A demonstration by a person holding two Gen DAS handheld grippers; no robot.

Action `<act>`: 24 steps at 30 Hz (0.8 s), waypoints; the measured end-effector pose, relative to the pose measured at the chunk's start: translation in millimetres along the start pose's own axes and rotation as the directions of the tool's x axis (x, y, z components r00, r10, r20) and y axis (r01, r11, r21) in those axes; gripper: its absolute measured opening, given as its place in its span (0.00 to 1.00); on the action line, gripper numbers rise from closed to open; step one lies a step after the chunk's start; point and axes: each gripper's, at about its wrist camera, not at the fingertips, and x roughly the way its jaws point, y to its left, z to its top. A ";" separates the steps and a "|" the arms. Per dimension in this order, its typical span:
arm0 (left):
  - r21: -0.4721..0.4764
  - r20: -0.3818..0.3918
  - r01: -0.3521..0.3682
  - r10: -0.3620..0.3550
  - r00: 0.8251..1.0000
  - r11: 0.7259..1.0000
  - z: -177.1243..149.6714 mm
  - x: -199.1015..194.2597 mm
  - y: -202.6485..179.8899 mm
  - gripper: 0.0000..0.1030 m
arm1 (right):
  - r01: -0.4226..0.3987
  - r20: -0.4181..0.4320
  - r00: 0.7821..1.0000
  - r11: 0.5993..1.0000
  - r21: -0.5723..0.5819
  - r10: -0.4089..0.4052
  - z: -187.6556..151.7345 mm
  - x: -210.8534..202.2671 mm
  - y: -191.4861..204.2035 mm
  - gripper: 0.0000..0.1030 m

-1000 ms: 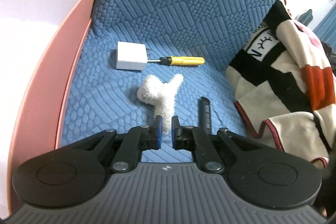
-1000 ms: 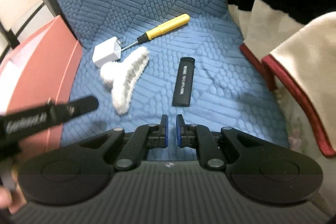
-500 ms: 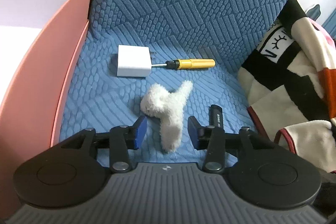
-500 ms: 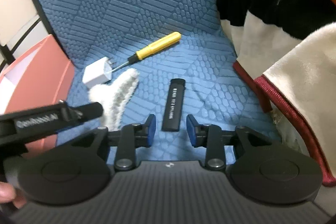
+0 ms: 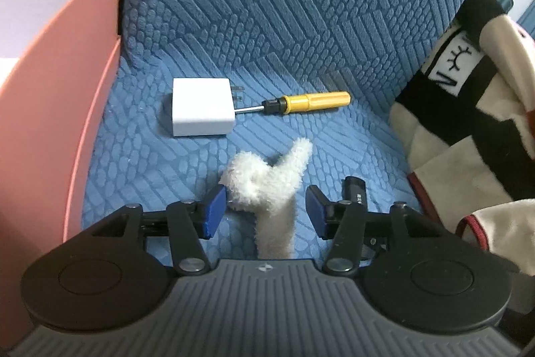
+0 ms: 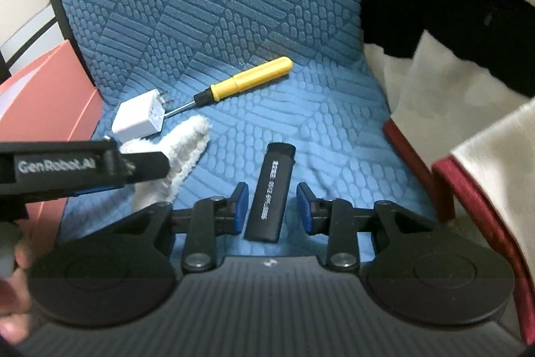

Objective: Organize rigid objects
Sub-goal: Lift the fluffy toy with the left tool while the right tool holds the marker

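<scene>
- The seat cover (image 5: 301, 22) is blue cloth, matt, quilted into raised ribs and pebbles.
- The charger (image 5: 202, 112) is smooth white plastic with a faint sheen; its prongs look like metal.
- The screwdriver (image 5: 314, 100) has a smooth yellow plastic handle, a black collar and a thin bright metal shaft.
- The fluffy toy (image 5: 271, 189) is white, woolly plush (rough and curly all over).
- The black stick (image 6: 271, 193) is matt black plastic with pale printed lettering.
- The box (image 5: 50, 89) looks like matt pink card, pale inside.
- The blanket (image 5: 468, 129) is soft fleece in cream, black and red.
- The left gripper (image 5: 265, 209) and right gripper (image 6: 271, 206) are matt black plastic with blue pads and ribbed grey bodies.
</scene>
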 end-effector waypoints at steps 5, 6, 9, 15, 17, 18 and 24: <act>0.013 -0.006 -0.013 0.013 1.000 1.000 2.6 6.1 -1.5 0.57 | 0.028 -0.016 0.999 0.998 -0.058 -0.029 1.7 11.9 6.0 0.31; 0.014 -0.006 -0.016 0.016 1.000 1.000 2.8 6.5 -1.6 0.57 | 0.034 -0.012 0.999 0.997 -0.072 -0.035 1.3 12.6 7.1 0.29; 0.026 -0.002 -0.030 0.030 1.000 0.999 2.4 7.3 -2.9 0.57 | 0.039 -0.020 0.999 0.994 -0.097 -0.042 2.3 12.5 8.8 0.27; 0.059 -0.007 -0.047 0.048 0.999 0.997 1.5 9.0 -4.4 0.57 | 0.025 -0.038 0.999 0.996 -0.087 -0.028 1.7 7.1 7.3 0.26; 0.074 -0.008 -0.061 0.062 0.998 0.995 1.4 9.8 -5.0 0.59 | 0.018 -0.036 0.999 0.996 -0.085 -0.021 0.9 3.4 7.3 0.26; 0.079 -0.008 -0.068 0.069 0.998 0.995 1.5 10.1 -4.8 0.61 | 0.016 -0.034 0.999 0.996 -0.085 -0.019 0.4 1.6 7.3 0.26; 0.100 -0.006 -0.081 0.082 0.997 0.992 4.4 13.1 -5.0 0.63 | 0.000 -0.039 0.999 0.996 -0.087 -0.004 1.6 -2.7 5.8 0.26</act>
